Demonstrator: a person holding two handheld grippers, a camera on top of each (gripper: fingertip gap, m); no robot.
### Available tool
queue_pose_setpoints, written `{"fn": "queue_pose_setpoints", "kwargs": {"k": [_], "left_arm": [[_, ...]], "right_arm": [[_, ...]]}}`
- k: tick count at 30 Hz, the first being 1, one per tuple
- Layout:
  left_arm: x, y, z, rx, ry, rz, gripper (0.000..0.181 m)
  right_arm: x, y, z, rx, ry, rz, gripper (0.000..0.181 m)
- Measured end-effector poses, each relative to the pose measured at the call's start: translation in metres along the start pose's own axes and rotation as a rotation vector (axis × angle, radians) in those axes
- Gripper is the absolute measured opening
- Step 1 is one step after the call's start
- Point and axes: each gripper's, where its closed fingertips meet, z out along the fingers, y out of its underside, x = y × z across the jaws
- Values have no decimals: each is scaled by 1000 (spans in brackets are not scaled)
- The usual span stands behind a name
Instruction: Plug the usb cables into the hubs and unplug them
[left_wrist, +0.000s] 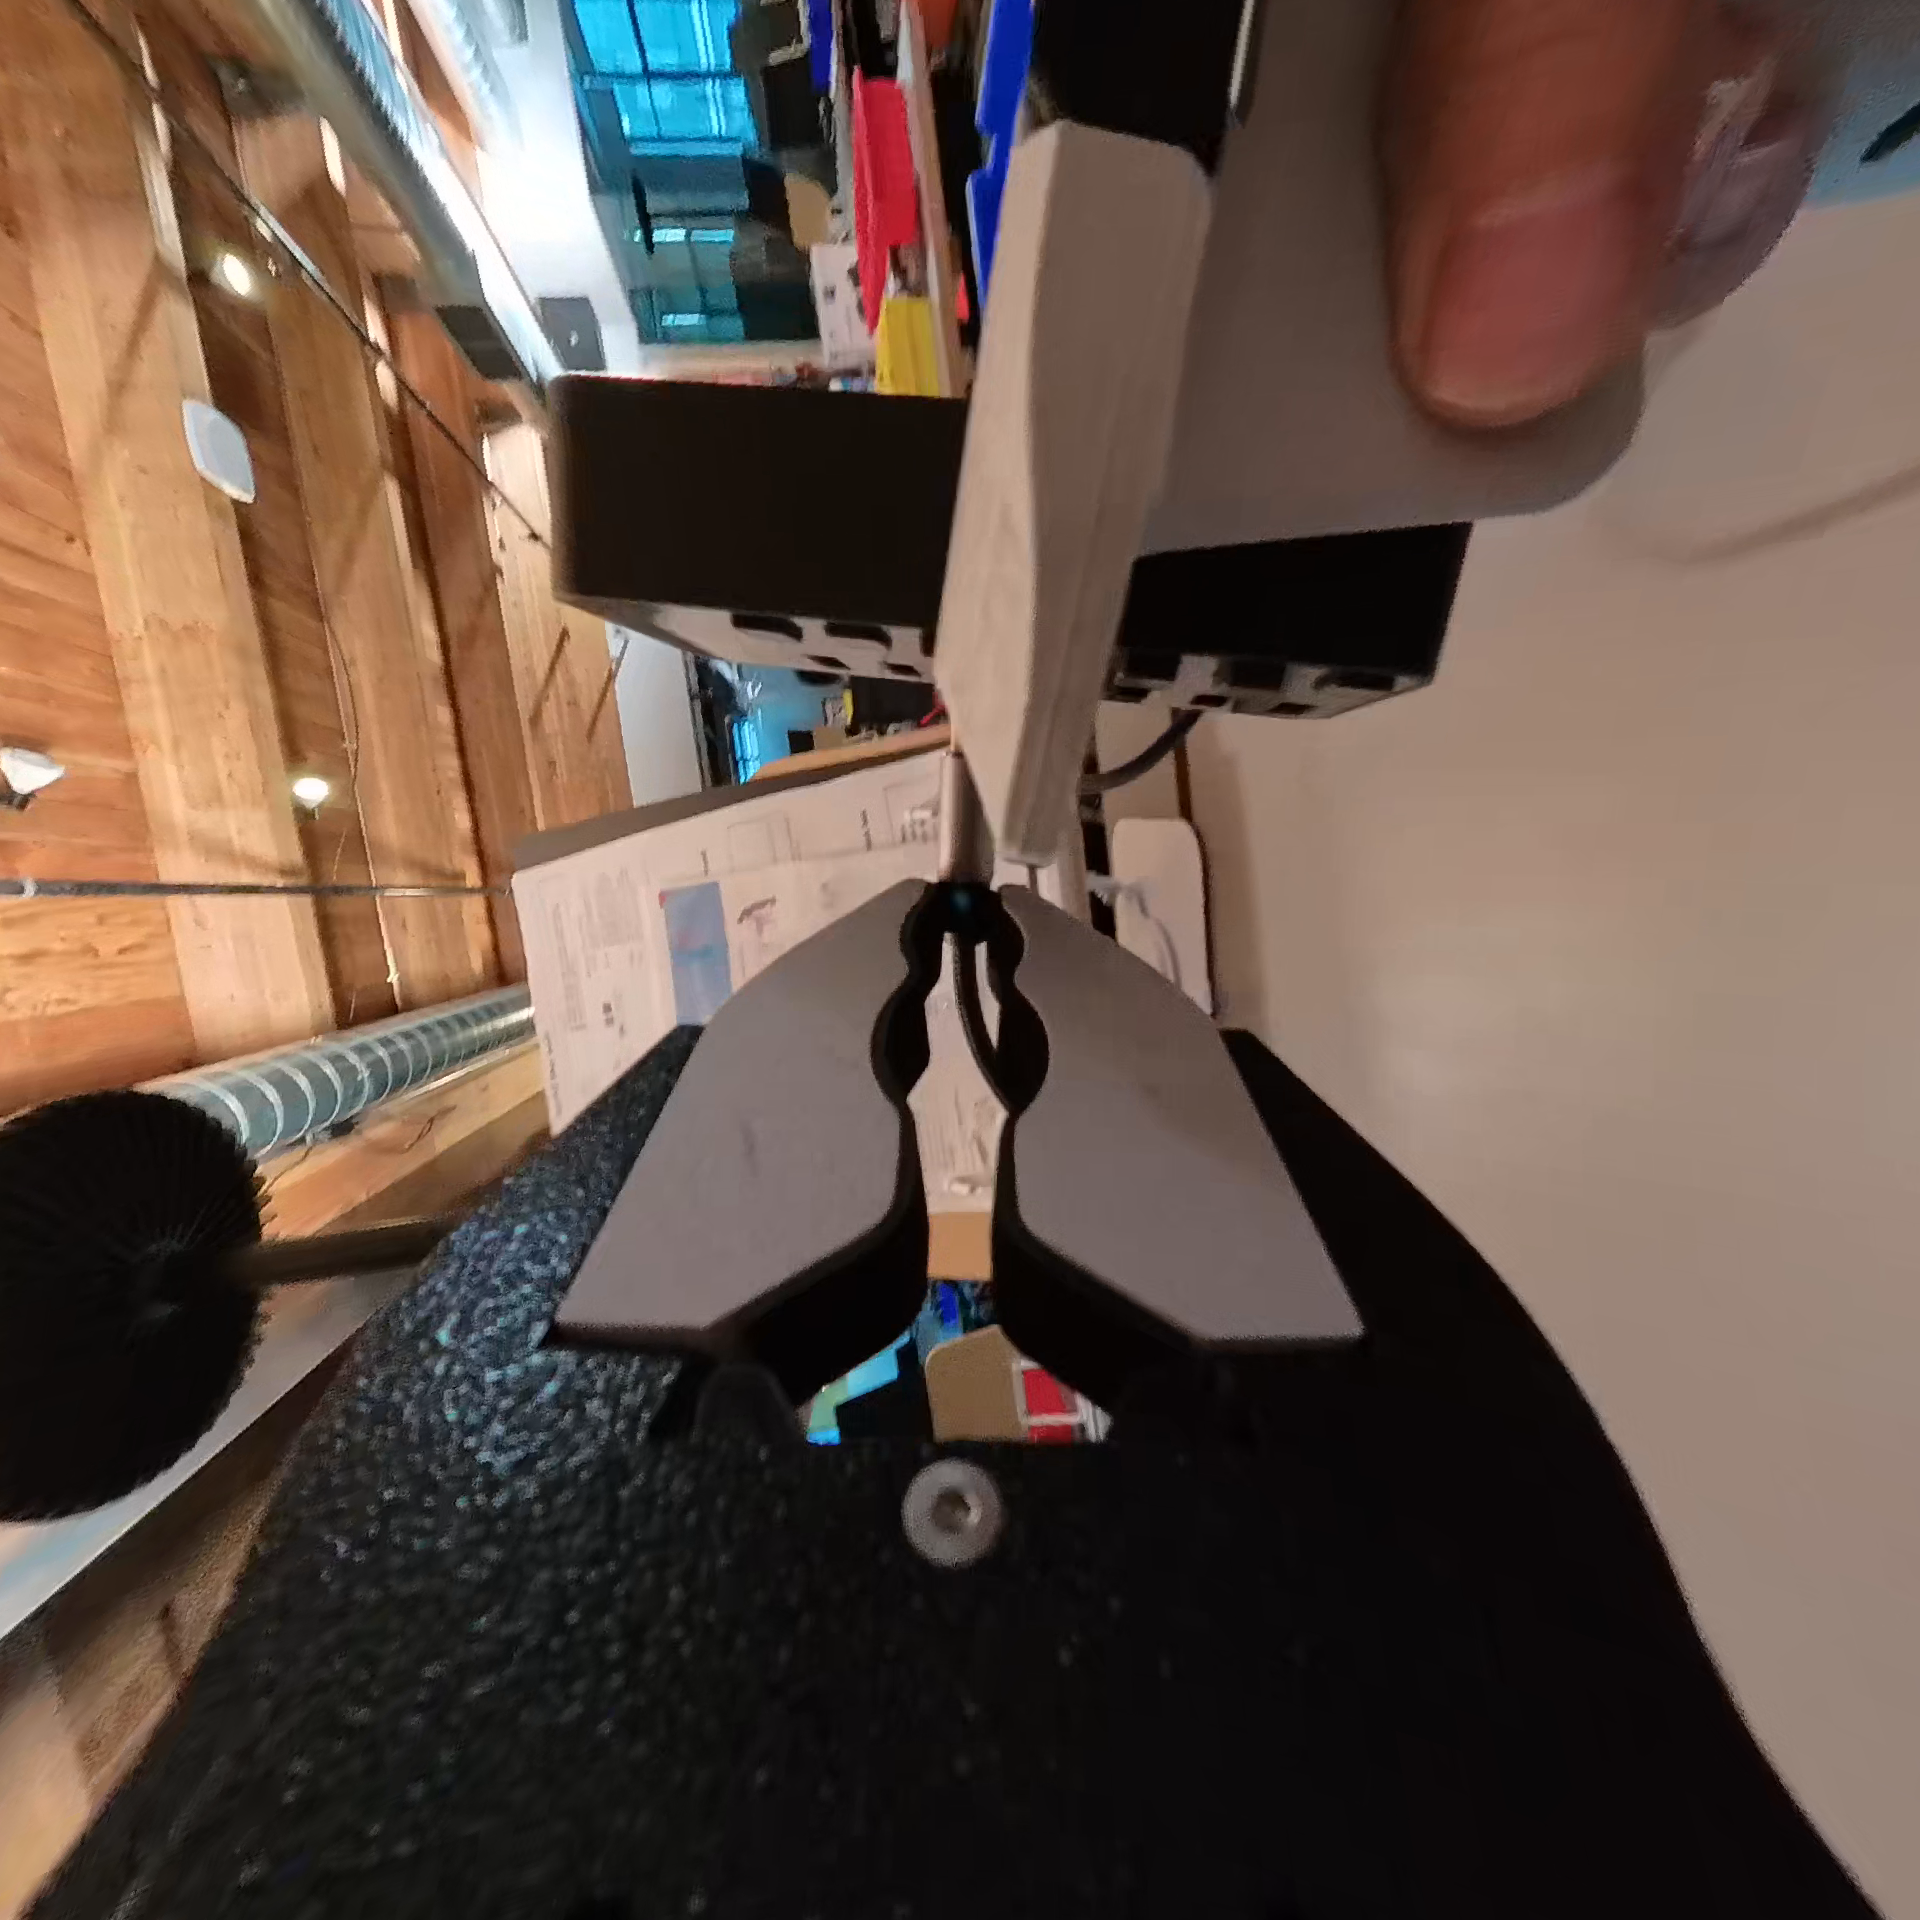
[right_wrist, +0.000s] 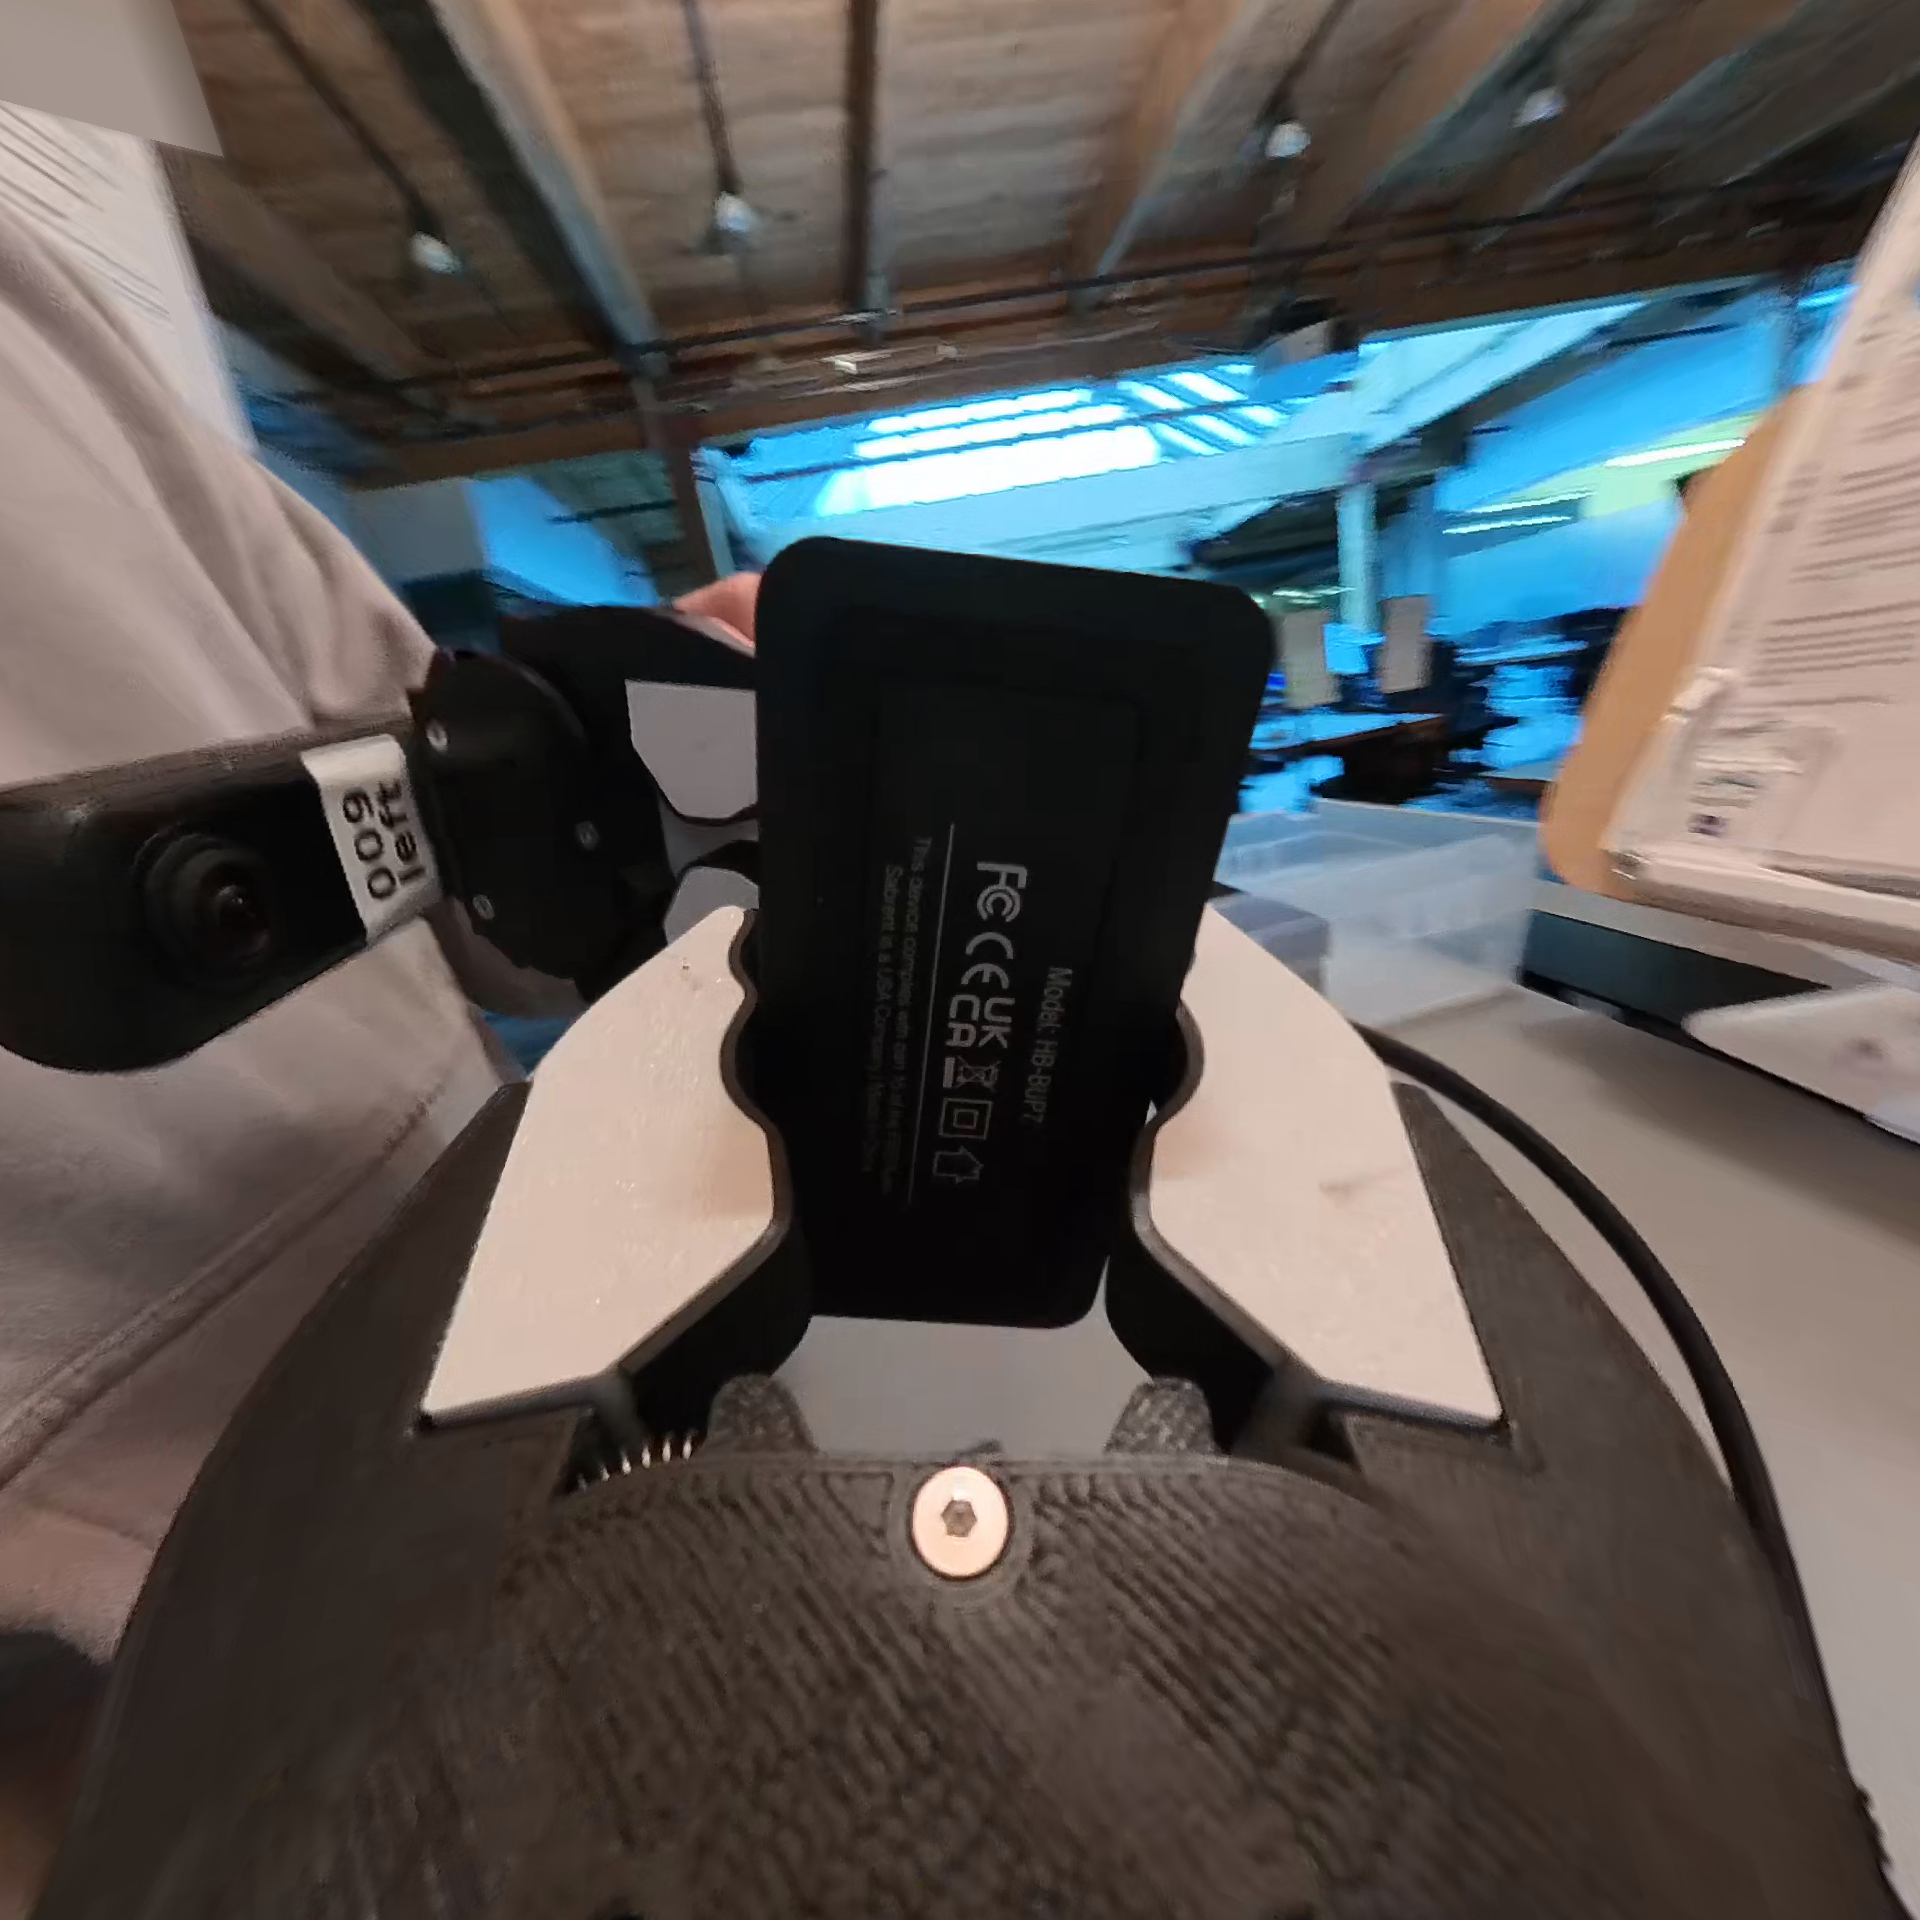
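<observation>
My left gripper (left_wrist: 961, 906) is shut on a USB cable's plug; the silver plug tip (left_wrist: 956, 826) points at the port row (left_wrist: 831, 639) of the black hub (left_wrist: 748, 488) and stands a short way off it. The thin black cable (left_wrist: 971, 1023) runs back between the fingers. My right gripper (right_wrist: 971, 935) is shut on the black hub (right_wrist: 997, 831), holding it upright with its labelled underside towards the camera. One of the right gripper's pale fingers (left_wrist: 1060, 468) crosses the hub in the left wrist view. The left gripper (right_wrist: 520, 800) shows behind the hub's left edge.
A thumb (left_wrist: 1507, 229) rests on the right gripper's body. A cardboard box with printed sheets (left_wrist: 727, 925) stands behind on the pale table (left_wrist: 1558, 987), and also shows in the right wrist view (right_wrist: 1766, 675). A black cable (right_wrist: 1621, 1226) trails over the table. A person's light garment (right_wrist: 156, 675) is close on the left.
</observation>
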Motion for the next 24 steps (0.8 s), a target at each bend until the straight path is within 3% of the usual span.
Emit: {"fn": "queue_pose_setpoints", "kwargs": {"k": [6,13,17,24], "left_arm": [[-6,32,-3,-127,-49,77,7],[-13,54,-12,-199,-83,52,7],[-13,60,-13,-161,-82,-39,7],[-6,61,-11,-64,-49,21,8]], "right_arm": [[6,-2,31,-44,-143,81,72],[10,-3,57,-112,-241,-35,71],[9,-7,65,-115,-274,-106,71],[12,7,66,-152,-226,-171,71]]}}
